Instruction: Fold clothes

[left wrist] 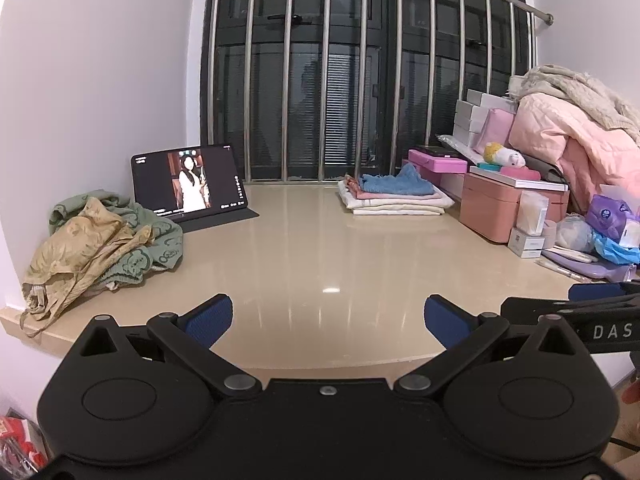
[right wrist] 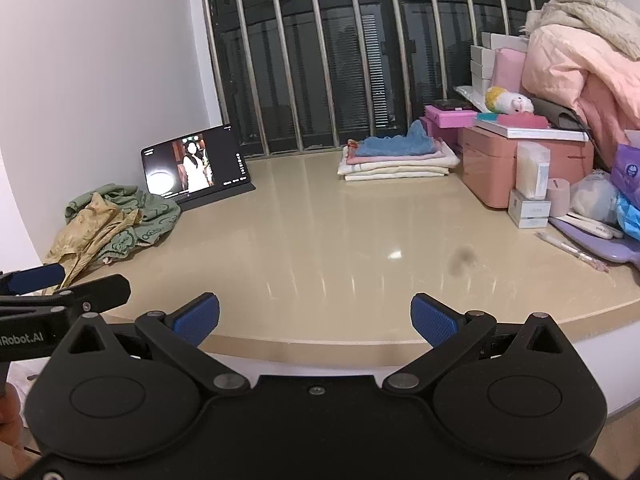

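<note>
A crumpled pile of clothes, a yellow-tan garment (left wrist: 76,248) on a green patterned one (left wrist: 160,236), lies at the left of the beige countertop (left wrist: 320,256); it also shows in the right wrist view (right wrist: 104,228). A folded stack topped by a blue cloth (left wrist: 396,194) (right wrist: 396,156) sits at the back by the window bars. My left gripper (left wrist: 328,320) is open and empty near the counter's front edge. My right gripper (right wrist: 316,320) is open and empty beside it.
A tablet (left wrist: 188,182) playing video stands at the back left. Pink boxes (left wrist: 492,208), small cartons, tissue packs and a heap of pink bedding (left wrist: 576,136) crowd the right side. Metal window bars (left wrist: 328,80) run along the back.
</note>
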Demonstrator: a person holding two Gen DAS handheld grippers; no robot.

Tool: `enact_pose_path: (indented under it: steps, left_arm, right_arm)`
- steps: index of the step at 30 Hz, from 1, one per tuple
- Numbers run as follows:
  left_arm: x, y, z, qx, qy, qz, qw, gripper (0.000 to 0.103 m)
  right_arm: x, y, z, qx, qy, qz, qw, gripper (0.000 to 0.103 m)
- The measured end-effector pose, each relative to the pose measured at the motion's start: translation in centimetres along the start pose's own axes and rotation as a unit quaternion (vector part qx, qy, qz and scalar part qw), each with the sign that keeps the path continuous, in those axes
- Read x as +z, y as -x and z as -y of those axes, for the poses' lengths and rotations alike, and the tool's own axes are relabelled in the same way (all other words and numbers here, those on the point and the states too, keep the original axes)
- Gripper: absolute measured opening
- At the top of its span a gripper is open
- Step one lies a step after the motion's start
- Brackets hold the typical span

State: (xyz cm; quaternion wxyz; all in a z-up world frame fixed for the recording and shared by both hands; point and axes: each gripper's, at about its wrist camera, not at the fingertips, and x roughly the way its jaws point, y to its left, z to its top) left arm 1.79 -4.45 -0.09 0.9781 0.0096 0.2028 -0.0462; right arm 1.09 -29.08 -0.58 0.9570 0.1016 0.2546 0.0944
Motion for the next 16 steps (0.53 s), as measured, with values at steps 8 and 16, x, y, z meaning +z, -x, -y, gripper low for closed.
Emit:
enact_pose_path:
  steps: [8, 16]
  left_arm:
    - [-0.4, -0.1, 1.1, 0.002, 0.002, -0.003, 1.0, 0.103]
    - [-0.1, 0.3, 1.2, 0.011, 0.005, 0.014, 0.9998, 0.102]
  right_arm:
    - [0.0, 0.2, 0.1, 0.0, -0.009, 0.005, 1.0, 0.103]
    - [-0.1, 0.1, 0.2, -0.001, -0.007, 0.002, 1.0, 0.103]
